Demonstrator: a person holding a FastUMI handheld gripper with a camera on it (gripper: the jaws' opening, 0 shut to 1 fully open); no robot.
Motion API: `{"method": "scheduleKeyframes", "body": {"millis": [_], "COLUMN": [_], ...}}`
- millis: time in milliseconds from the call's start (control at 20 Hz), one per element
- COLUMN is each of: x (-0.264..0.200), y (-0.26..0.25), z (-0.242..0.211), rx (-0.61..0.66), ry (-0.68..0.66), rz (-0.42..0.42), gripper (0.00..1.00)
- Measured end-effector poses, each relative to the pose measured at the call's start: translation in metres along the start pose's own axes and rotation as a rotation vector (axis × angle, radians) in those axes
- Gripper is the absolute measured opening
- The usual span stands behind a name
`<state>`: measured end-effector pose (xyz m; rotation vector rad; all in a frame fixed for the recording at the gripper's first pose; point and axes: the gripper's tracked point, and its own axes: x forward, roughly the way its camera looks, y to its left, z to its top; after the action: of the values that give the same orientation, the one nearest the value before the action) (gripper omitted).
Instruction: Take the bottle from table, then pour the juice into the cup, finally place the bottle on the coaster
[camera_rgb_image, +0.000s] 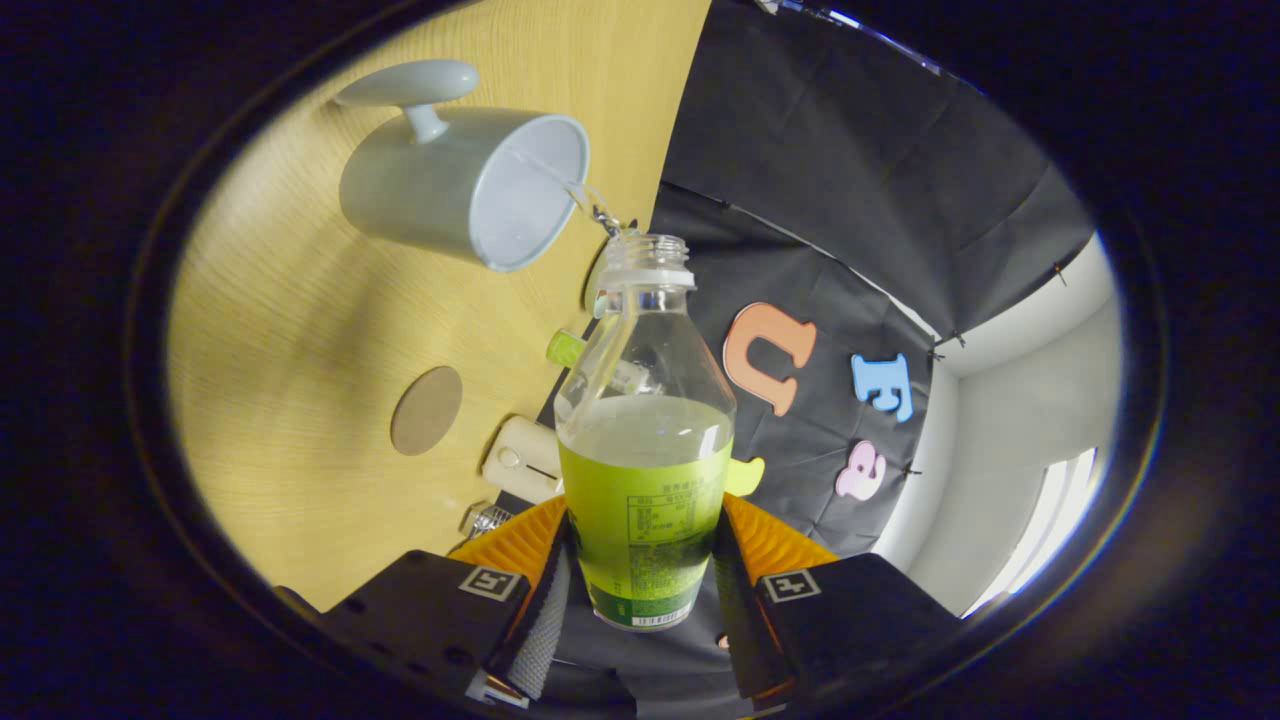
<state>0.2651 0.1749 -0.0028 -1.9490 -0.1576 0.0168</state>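
My gripper is shut on a clear bottle with a green label, both fingers pressing its lower body. The bottle is uncapped and tilted, its mouth pointing at the pale grey-blue cup on the wooden table. A thin clear stream runs from the bottle's mouth into the cup's opening. Liquid fills the bottle's lower half. The round brown coaster lies flat on the table, beside the bottle and on the near side of the cup.
The cup has a rounded handle on its far side. A cream-coloured small device and a green piece sit at the table's edge by the black cloth wall. A small metal object lies near the left finger.
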Motion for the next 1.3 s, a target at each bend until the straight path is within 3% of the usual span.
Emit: {"method": "scheduleKeyframes", "body": {"millis": [1300], "x": [0.004], "y": [-0.023], "z": [0.007], "rx": [-0.123], "ry": [-0.021], "rz": [-0.037], "gripper": [0.73]}}
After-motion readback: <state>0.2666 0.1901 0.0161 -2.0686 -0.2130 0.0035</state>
